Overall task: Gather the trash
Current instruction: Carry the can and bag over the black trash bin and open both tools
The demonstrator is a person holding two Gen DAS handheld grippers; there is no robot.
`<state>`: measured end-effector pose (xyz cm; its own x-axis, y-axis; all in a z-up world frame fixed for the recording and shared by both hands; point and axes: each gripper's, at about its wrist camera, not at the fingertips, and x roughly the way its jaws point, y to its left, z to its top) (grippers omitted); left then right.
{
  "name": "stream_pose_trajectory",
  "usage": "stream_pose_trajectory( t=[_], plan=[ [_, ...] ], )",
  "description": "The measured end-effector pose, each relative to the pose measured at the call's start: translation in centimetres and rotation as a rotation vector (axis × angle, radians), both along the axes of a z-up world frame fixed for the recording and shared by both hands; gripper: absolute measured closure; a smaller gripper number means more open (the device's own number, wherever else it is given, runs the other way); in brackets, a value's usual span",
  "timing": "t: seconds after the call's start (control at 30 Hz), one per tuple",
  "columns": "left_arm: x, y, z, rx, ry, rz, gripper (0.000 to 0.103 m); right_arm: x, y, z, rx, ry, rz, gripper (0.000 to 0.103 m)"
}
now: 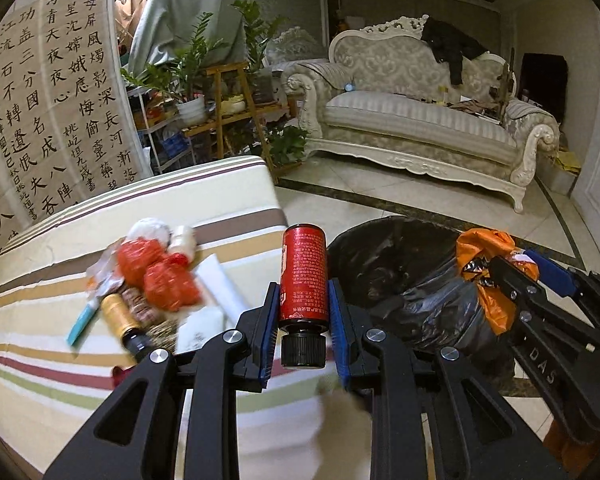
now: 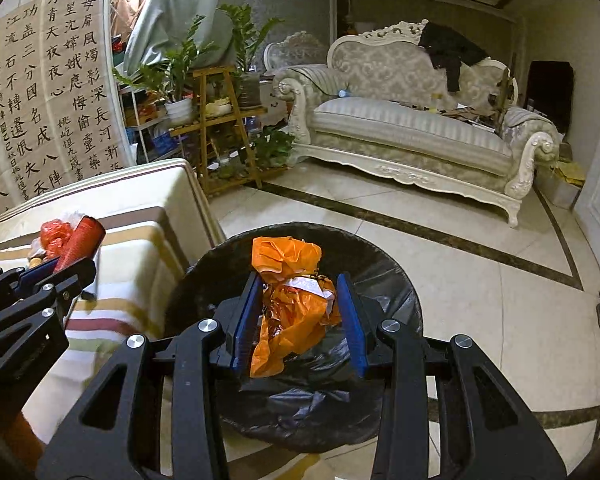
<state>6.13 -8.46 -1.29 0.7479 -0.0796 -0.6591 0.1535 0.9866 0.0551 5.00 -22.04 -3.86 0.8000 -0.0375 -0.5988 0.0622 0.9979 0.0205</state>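
the right gripper [image 2: 298, 316] is clamped on a crumpled orange bag [image 2: 290, 300] directly over the black-lined bin [image 2: 396, 280], so it is the nearer one to drop. the left gripper [image 1: 303, 312] pinches a red bottle [image 1: 303, 276], long axis along the fingers, cap nearest, just left of the bin beside the striped table [image 1: 80, 380].

Both the left gripper [image 1: 303, 312] and the right gripper [image 2: 300, 320] are built of matte black linkage arms with long triangular cut-outs. Round silver screws [image 1: 233, 336] sit at the pivots. Each finger carries a ribbed blue pad [image 2: 245, 322] on its inner face, and pale raised letters mark one arm of the right gripper in the left wrist view.
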Motion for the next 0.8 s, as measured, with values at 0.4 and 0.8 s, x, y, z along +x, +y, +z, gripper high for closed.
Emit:
stream_pose_trajectory(
  t=[0.4,0.8],
  plan=[
    [2.6,-2.9,-1.2,0.052,0.015,-0.010,0.069,2.6,-2.0,-1.8,0.022,0.036,-0.040,0.064],
    [2.2,-2.0,-0.8,0.045,-0.006,0.012,0.031,2.0,-2.6,-1.4,0.029,0.024,-0.070,0.049]
  ],
)
